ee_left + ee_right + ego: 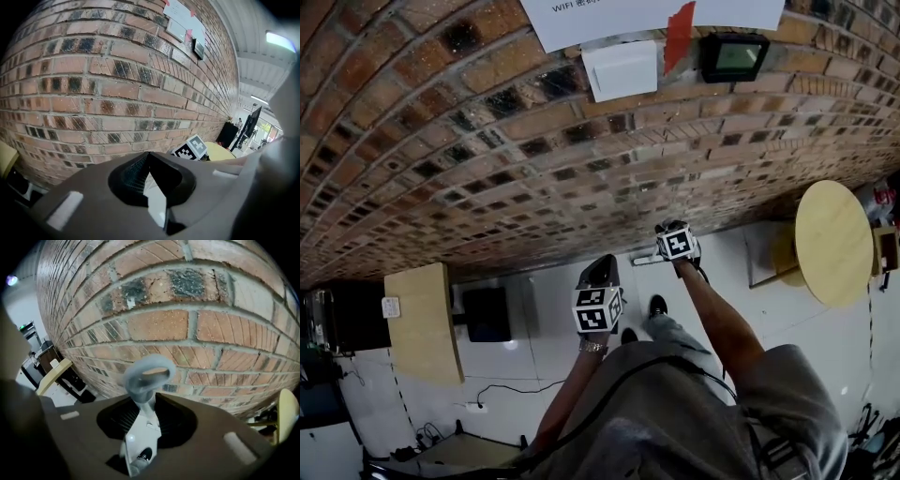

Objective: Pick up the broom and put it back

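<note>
Brickwork, a wall of red and dark-flecked bricks [487, 150], across twelve o'clock of the head view; white floor [553, 309] at its foot. Right gripper [677, 242] at one o'clock from the left gripper [600, 281], both held out over that floor; jaws of the right closed part-way and clamped on the white plastic broom handle [140, 427]; grips it just below the grey hanging loop [147, 373] at its end, loop jutting past the tips toward the bricks. Short white stretch of that handle poking out at nine o'clock of the right gripper in the head view; rest of the broom out of sight. Left gripper's jaws with tips together, nothing between them, only pale floor through the gap behind. Round pale wooden table [832, 242] at three o'clock; rectangular light wooden tabletop [420, 323] at nine o'clock.
</note>
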`<state>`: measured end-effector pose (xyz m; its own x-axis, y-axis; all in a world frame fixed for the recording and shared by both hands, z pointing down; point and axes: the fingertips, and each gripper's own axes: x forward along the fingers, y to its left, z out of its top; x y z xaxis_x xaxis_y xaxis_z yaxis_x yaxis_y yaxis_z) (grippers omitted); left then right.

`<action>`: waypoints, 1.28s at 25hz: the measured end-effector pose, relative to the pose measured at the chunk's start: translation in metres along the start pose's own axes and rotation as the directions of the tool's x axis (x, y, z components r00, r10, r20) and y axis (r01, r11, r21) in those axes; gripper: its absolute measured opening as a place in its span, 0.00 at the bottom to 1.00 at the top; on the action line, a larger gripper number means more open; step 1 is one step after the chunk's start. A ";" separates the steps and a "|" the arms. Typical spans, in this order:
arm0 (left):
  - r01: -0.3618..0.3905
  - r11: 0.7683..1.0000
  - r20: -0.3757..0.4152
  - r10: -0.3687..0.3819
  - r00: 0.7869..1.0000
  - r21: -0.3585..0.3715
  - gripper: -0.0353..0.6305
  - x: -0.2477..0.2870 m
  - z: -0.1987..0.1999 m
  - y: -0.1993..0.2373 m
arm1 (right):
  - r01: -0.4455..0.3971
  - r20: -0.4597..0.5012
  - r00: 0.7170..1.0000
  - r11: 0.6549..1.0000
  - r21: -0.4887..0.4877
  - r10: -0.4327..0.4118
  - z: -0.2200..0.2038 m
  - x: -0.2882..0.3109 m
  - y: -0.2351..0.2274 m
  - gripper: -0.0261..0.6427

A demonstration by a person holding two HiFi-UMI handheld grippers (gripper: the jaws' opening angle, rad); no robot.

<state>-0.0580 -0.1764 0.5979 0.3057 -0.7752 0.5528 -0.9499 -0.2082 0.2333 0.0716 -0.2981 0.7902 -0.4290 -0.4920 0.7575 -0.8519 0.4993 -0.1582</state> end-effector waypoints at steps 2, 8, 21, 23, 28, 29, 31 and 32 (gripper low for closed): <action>-0.004 1.000 -0.009 0.004 1.000 -0.010 0.05 0.008 0.000 0.003 | 0.002 0.008 1.000 1.000 0.000 -0.002 0.012 0.009 -0.008 0.18; -0.010 1.000 -0.022 0.009 1.000 -0.028 0.05 0.022 0.000 0.009 | 0.061 0.026 0.998 0.997 0.039 -0.062 0.039 0.026 -0.046 0.18; -0.012 0.998 -0.038 0.010 0.999 -0.056 0.05 0.026 -0.005 0.025 | 0.052 0.039 0.998 0.995 0.088 -0.056 0.039 0.031 -0.046 0.38; -0.008 0.998 -0.039 0.006 0.999 -0.056 0.05 0.025 -0.005 0.024 | 0.059 0.030 0.998 0.994 0.093 -0.062 0.036 0.030 -0.048 0.39; 0.005 0.998 -0.037 -0.007 0.999 -0.055 0.05 0.021 -0.006 0.023 | 0.071 0.018 0.997 0.993 0.094 -0.073 0.033 0.023 -0.049 0.39; 0.007 0.999 -0.037 -0.009 0.999 -0.053 0.05 0.020 -0.006 0.023 | 0.070 0.018 0.997 0.993 0.096 -0.072 0.032 0.021 -0.049 0.39; 0.013 0.999 -0.034 -0.015 0.999 -0.049 0.05 0.019 -0.005 0.021 | 0.067 0.019 0.997 0.993 0.101 -0.069 0.031 0.018 -0.050 0.39; 0.017 0.999 -0.032 -0.018 0.999 -0.046 0.05 0.018 -0.005 0.019 | 0.065 0.018 0.998 0.993 0.103 -0.067 0.031 0.016 -0.050 0.39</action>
<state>-0.0706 -0.1914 0.6163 0.3251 -0.7517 0.5738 -0.9405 -0.1935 0.2794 0.0977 -0.3532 0.7909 -0.3765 -0.5373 0.7547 -0.9042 0.3906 -0.1729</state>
